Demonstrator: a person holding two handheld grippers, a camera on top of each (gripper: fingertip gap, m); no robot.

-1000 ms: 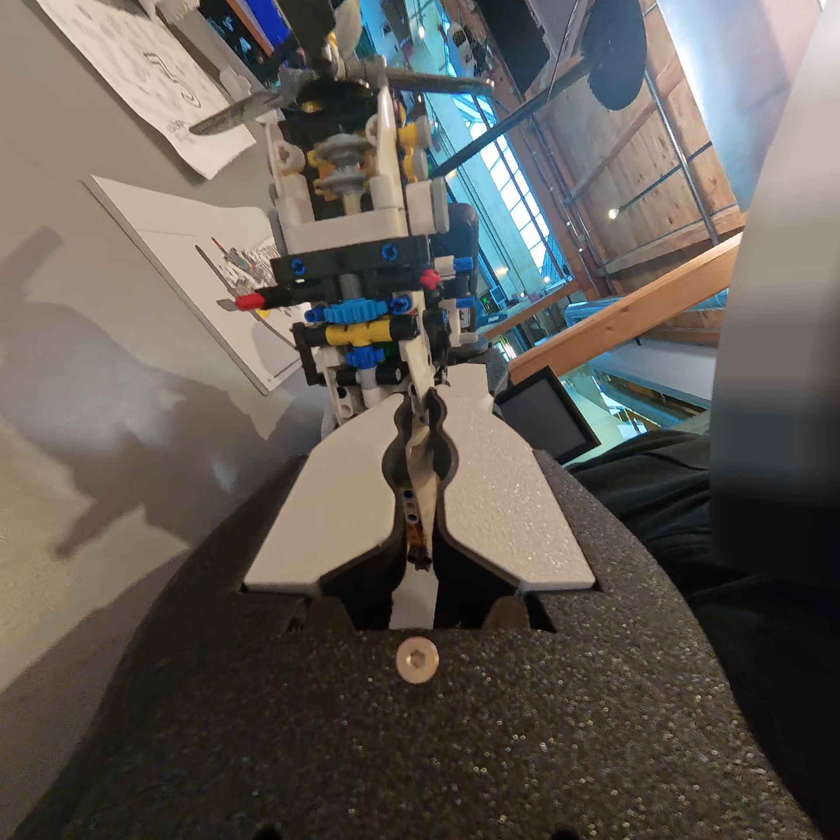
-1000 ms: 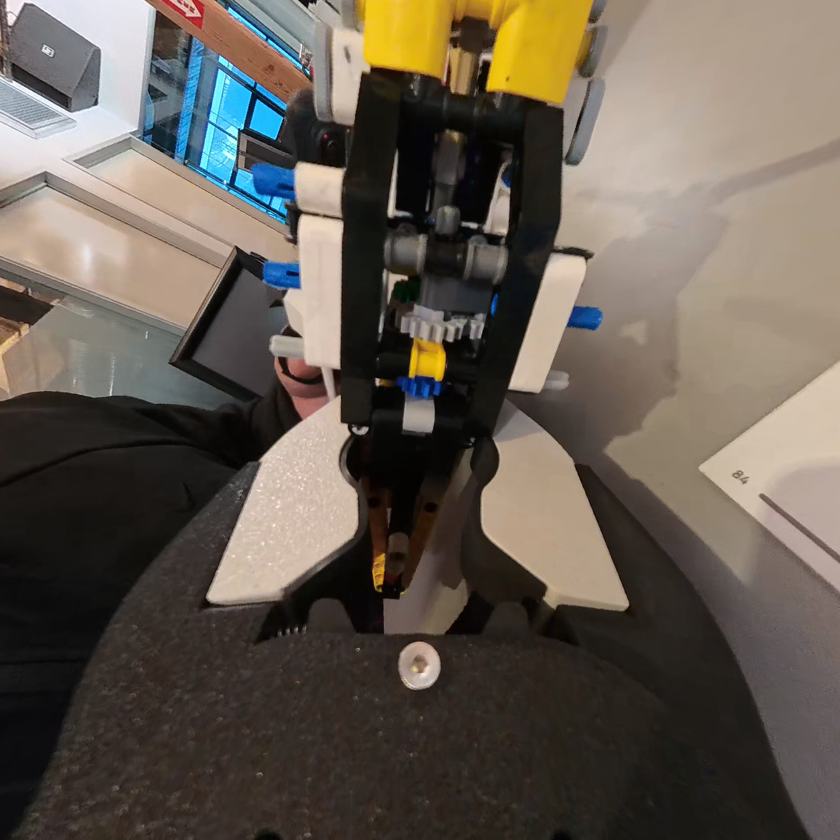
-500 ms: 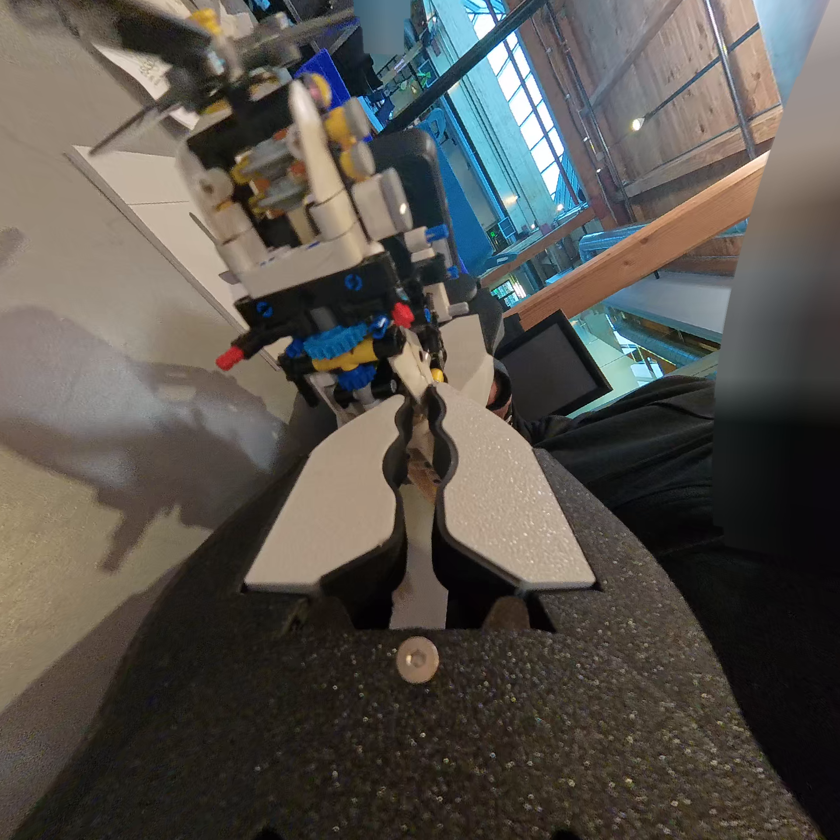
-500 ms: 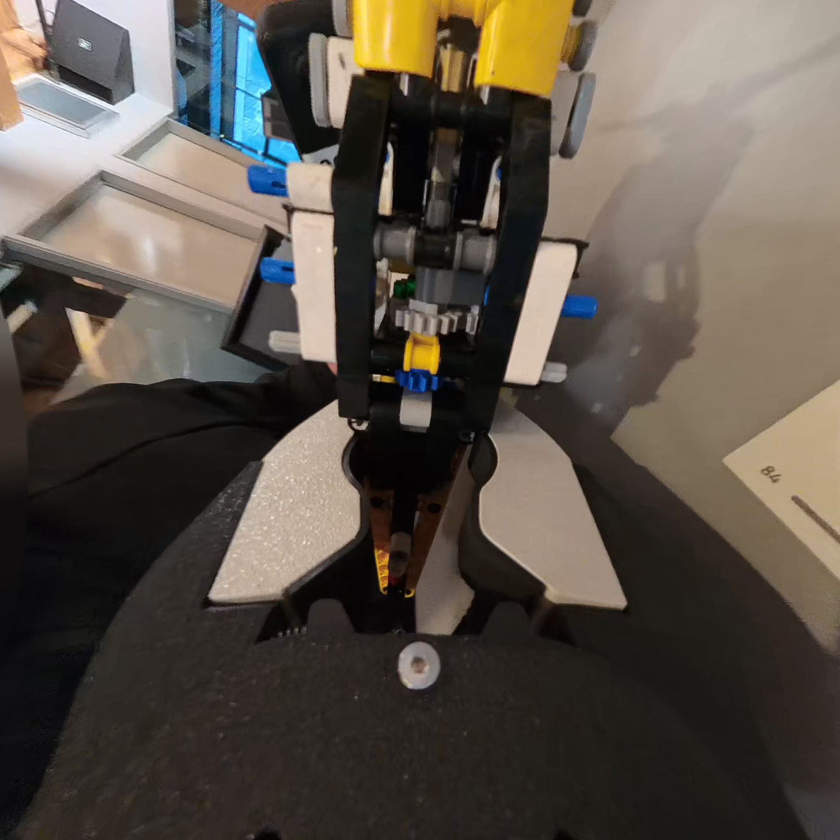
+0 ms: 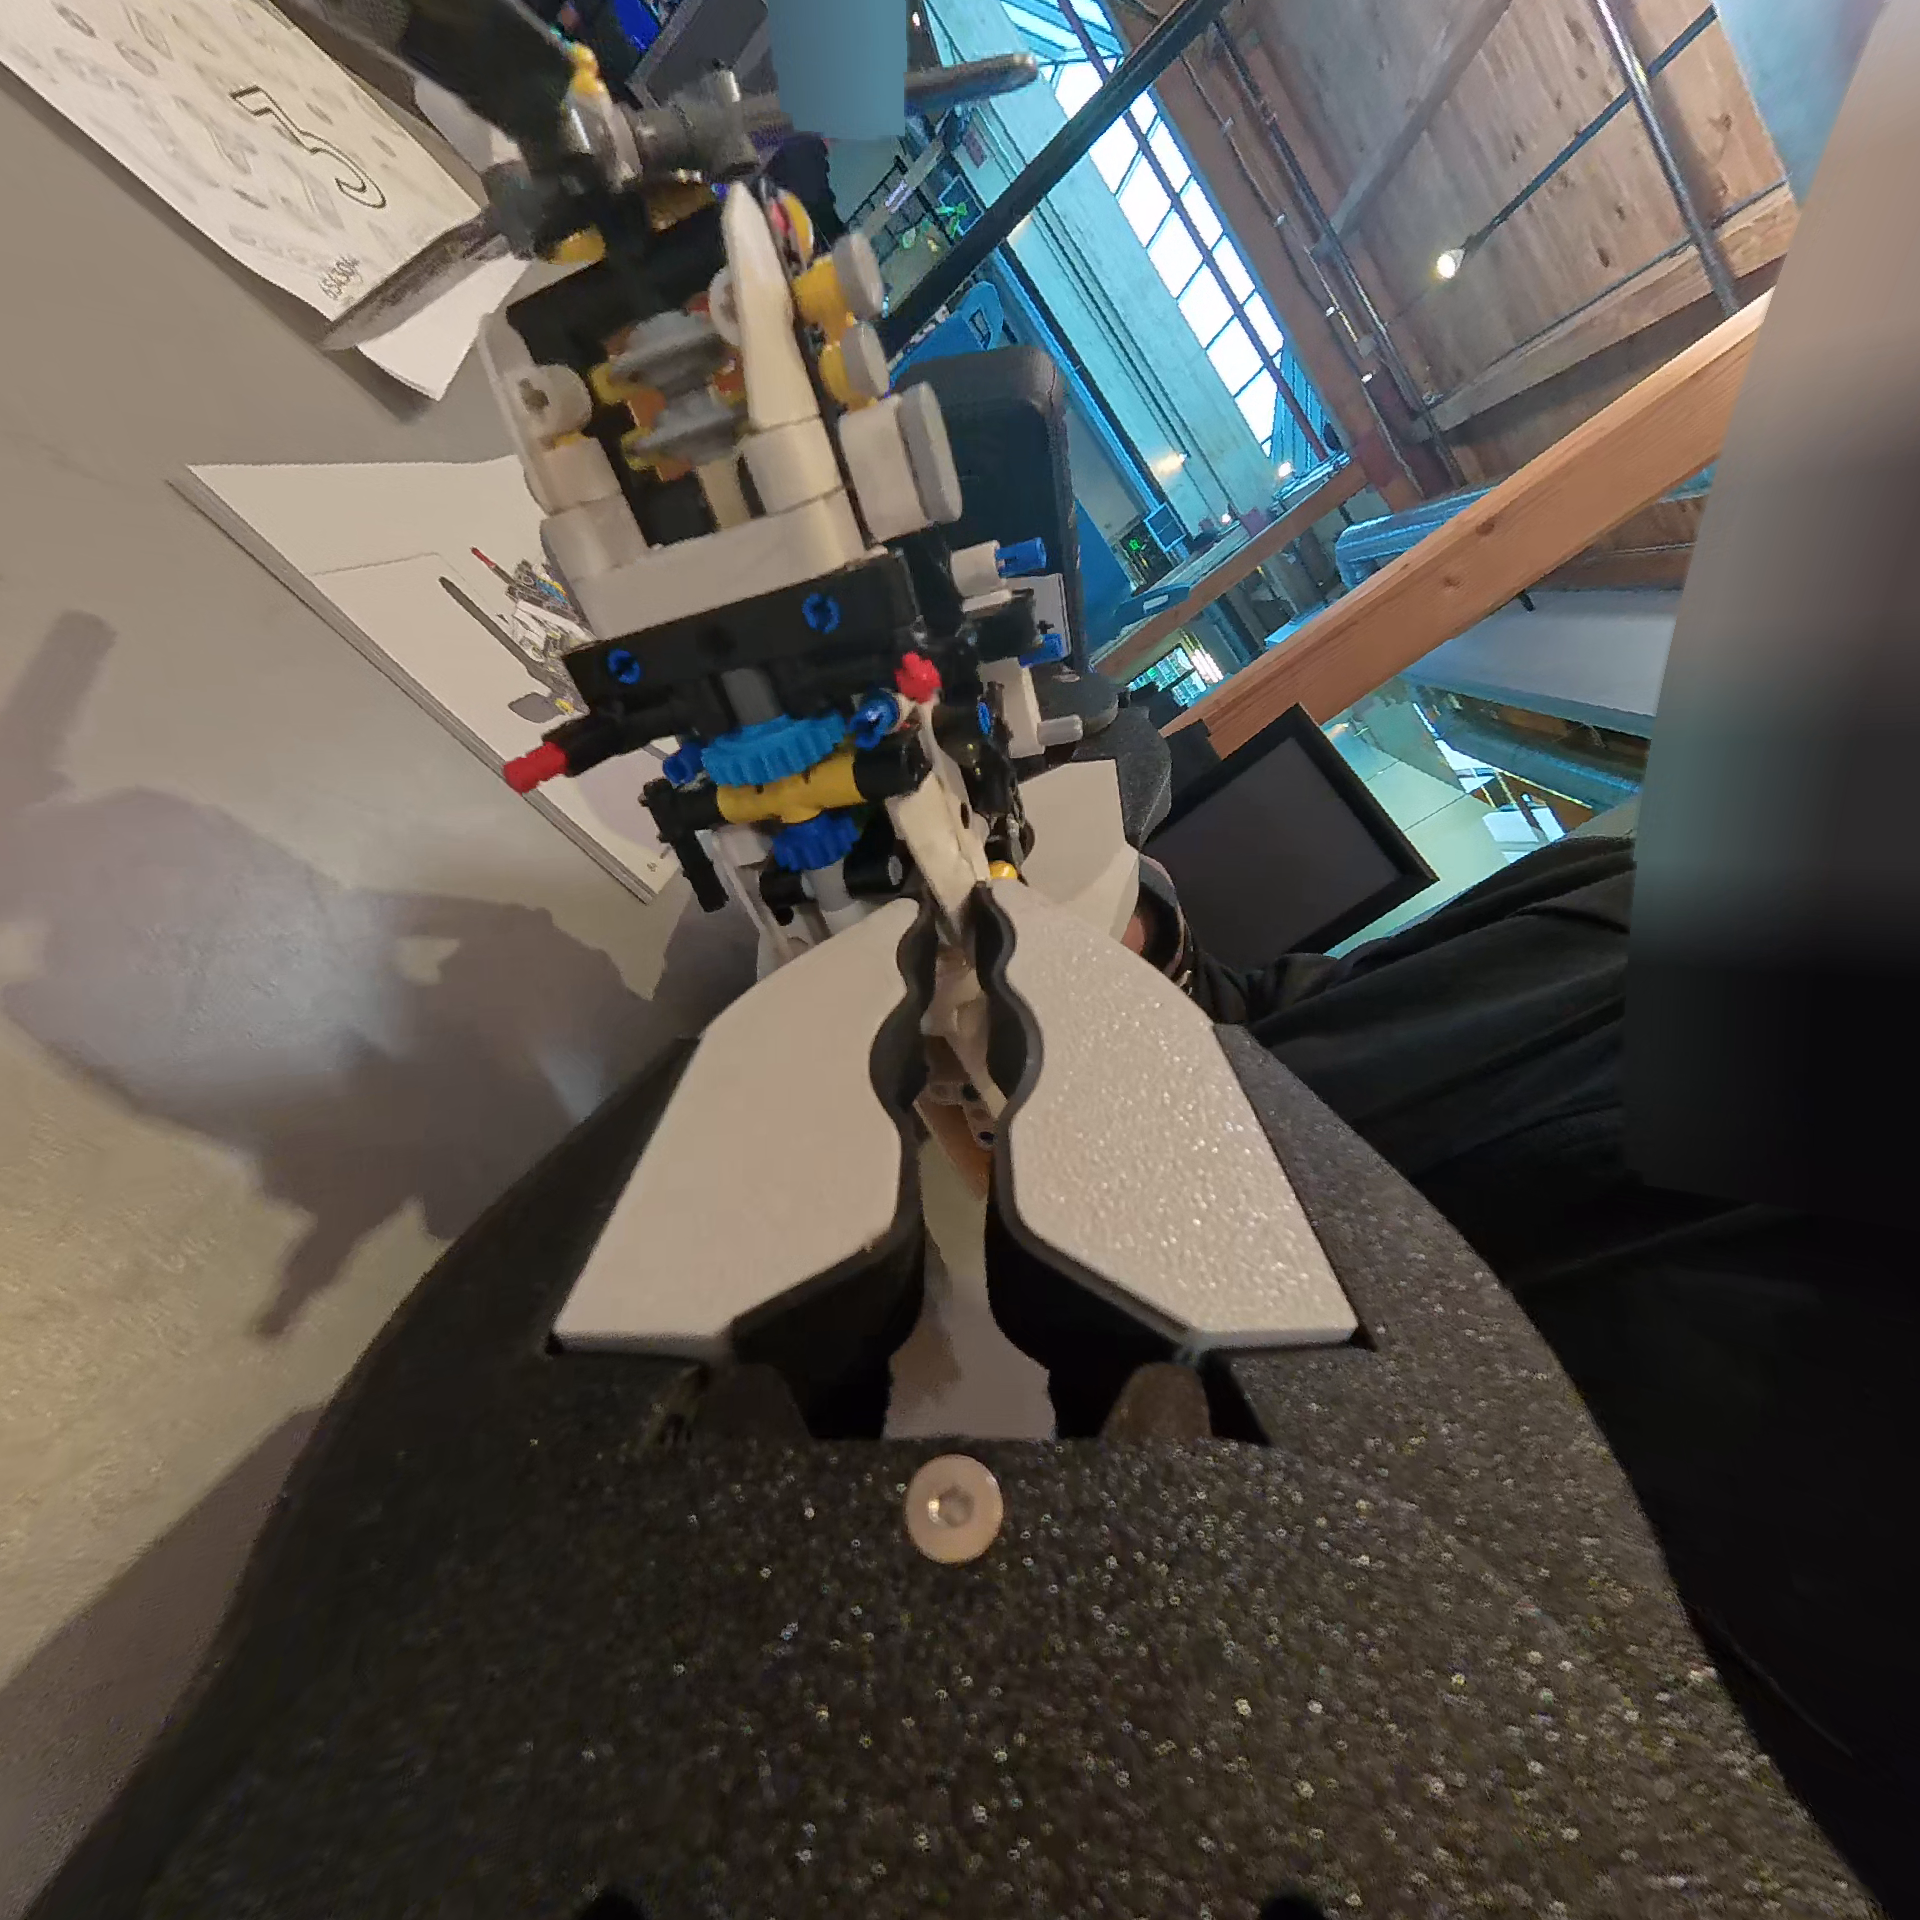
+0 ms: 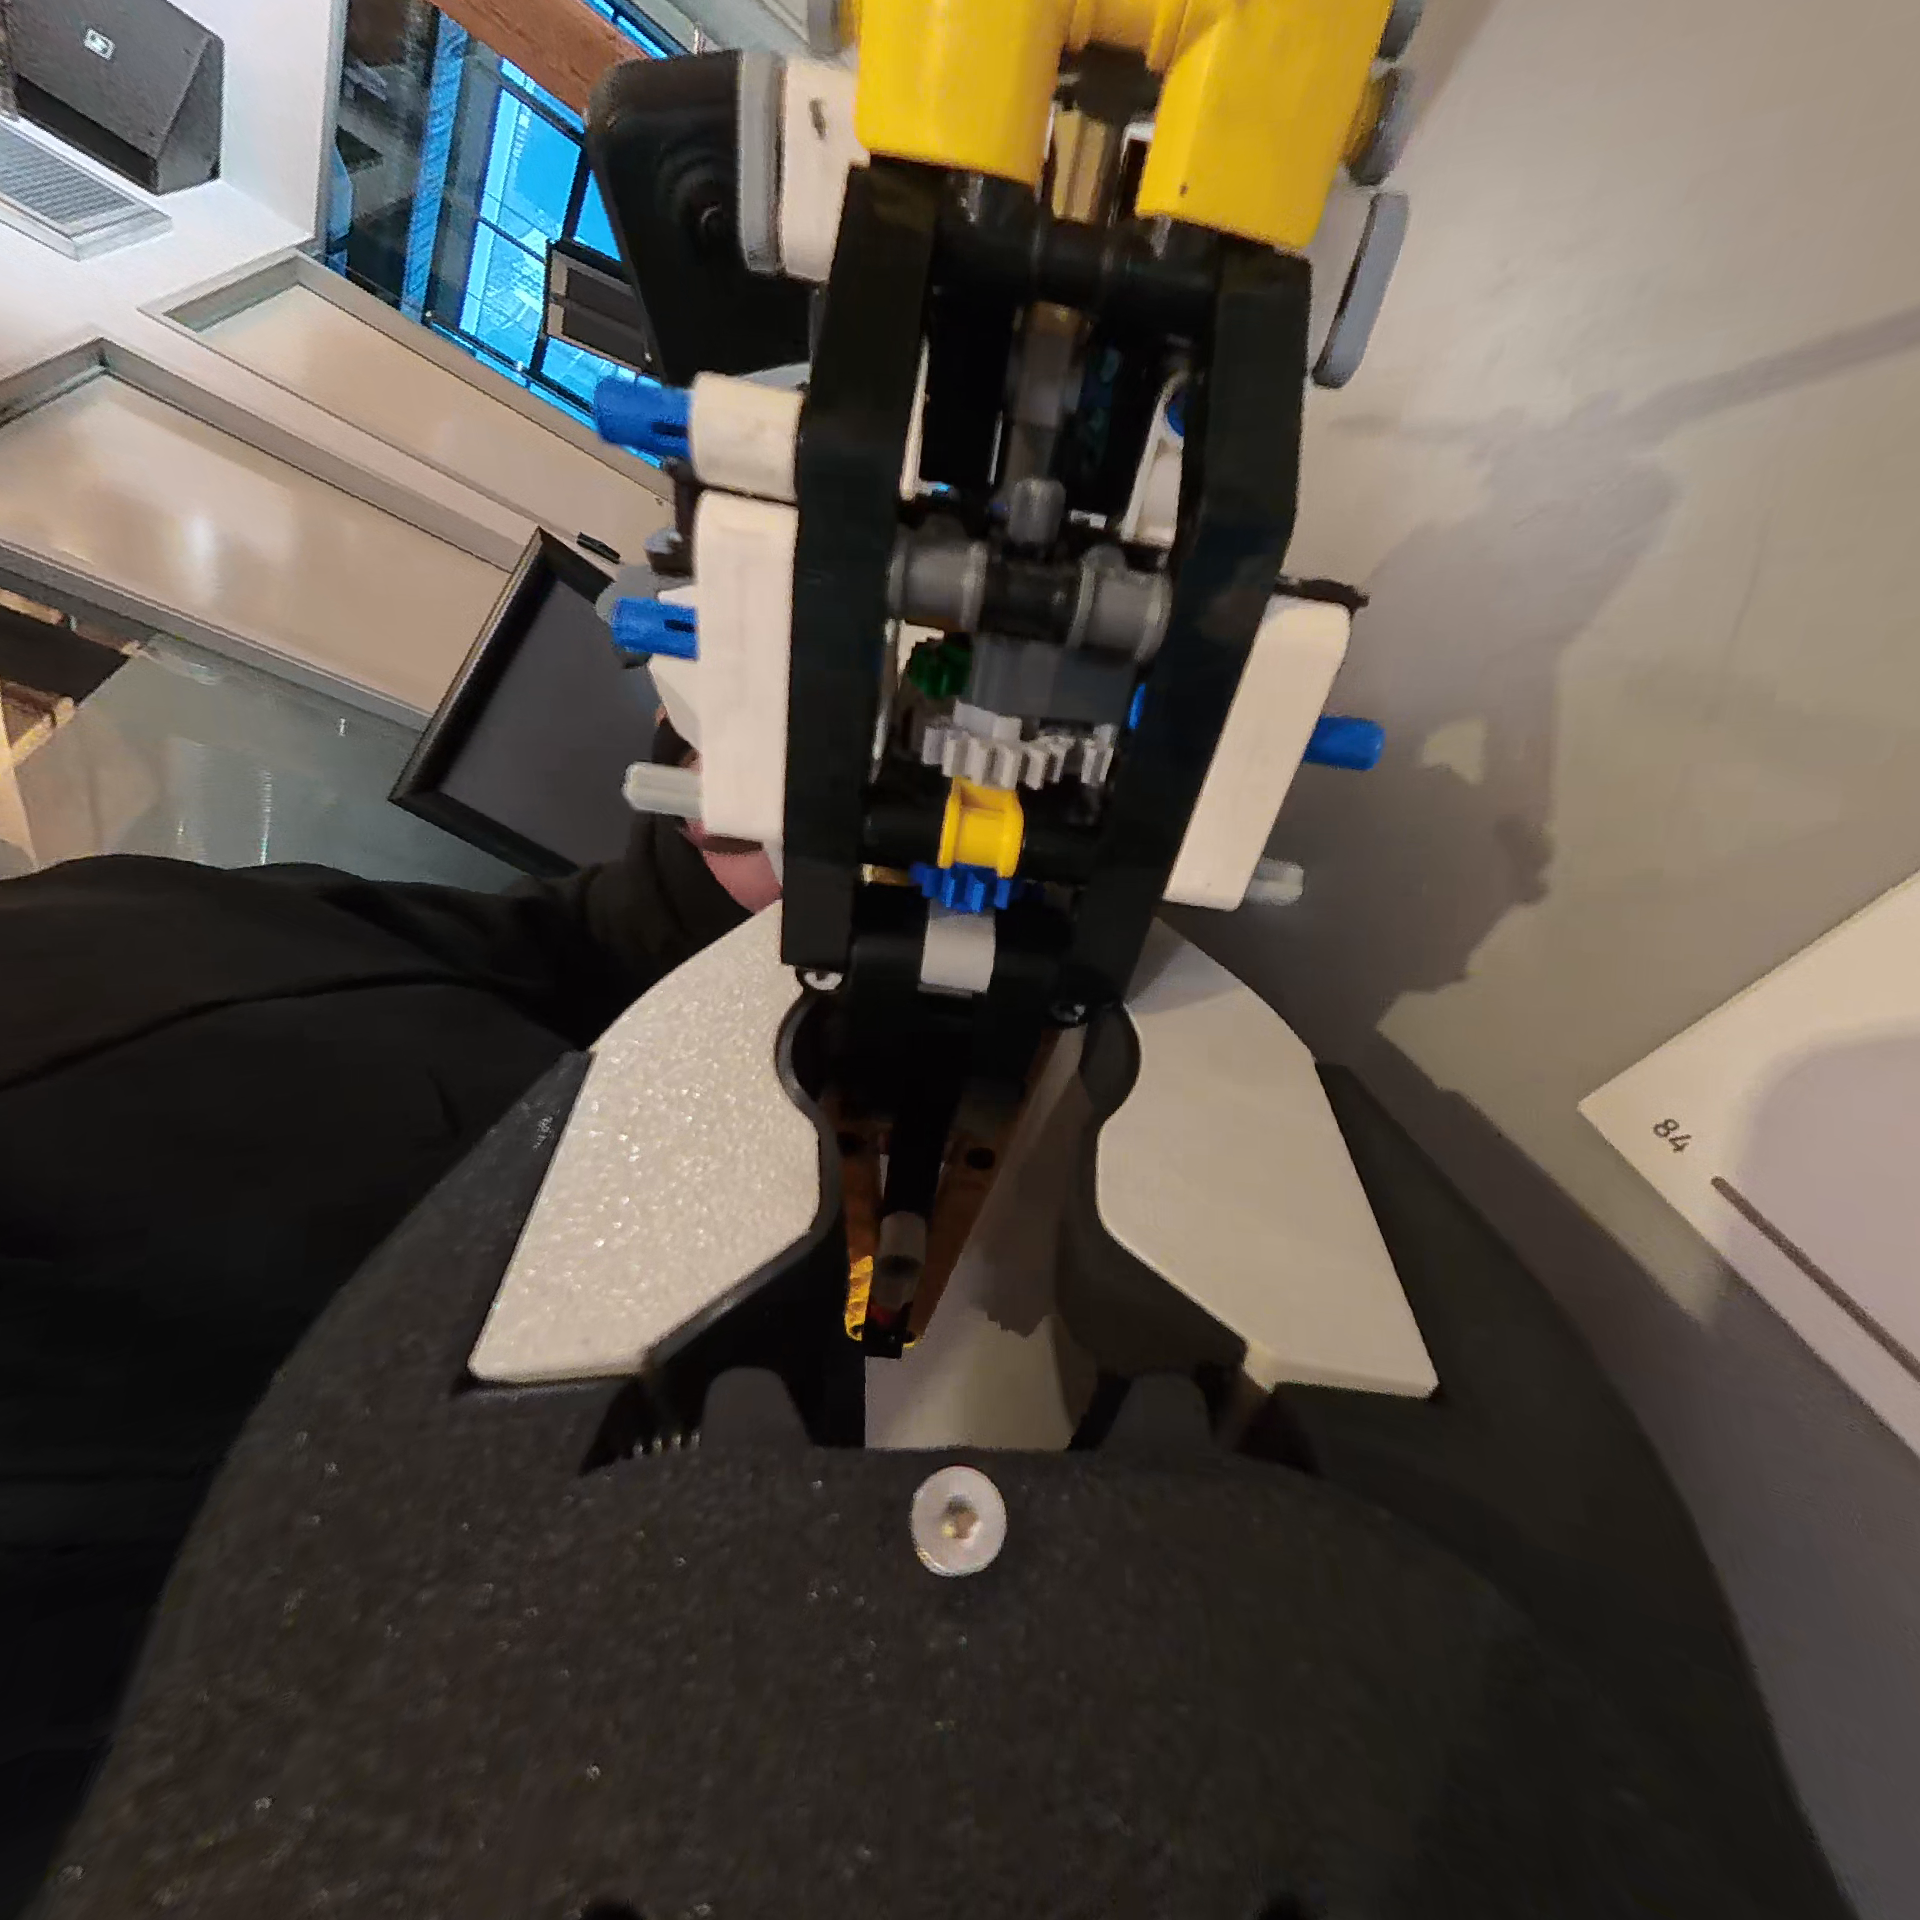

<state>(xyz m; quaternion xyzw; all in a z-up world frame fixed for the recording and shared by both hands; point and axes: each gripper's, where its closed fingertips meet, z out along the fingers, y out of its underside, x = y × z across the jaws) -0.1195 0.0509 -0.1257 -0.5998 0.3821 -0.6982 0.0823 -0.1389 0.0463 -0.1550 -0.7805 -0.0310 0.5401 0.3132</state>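
A toy model built from plastic beams, gears and pins [image 5: 748, 623] is held in the air between both grippers, above a grey table [image 5: 208, 831]. My left gripper [image 5: 956, 925] is shut on a thin white beam [image 5: 948, 842] that sticks out of the model's near end. Blue gears and a yellow connector [image 5: 779, 795] sit just beyond the fingertips. My right gripper [image 6: 956, 997] is shut on the model's black frame [image 6: 842, 675], with grey and blue gears [image 6: 997, 758] between the frame's two arms. One white finger of the right gripper [image 5: 1081, 842] shows behind the model in the left wrist view.
White printed sheets lie on the table [image 5: 416, 582] [image 5: 239, 135]; one sheet's corner shows in the right wrist view [image 6: 1766, 1195]. A dark screen [image 5: 1278, 842] [image 6: 520, 707] stands at the table's edge. A person's black sleeve [image 5: 1455, 1018] [image 6: 260, 1039] is close by. Only a small space, under 4 cm, lies between the two pairs of fingers.
The model tilted to the left in the left wrist view, then swung back upright. Both views shifted a little with it. Both grippers kept their hold throughout.
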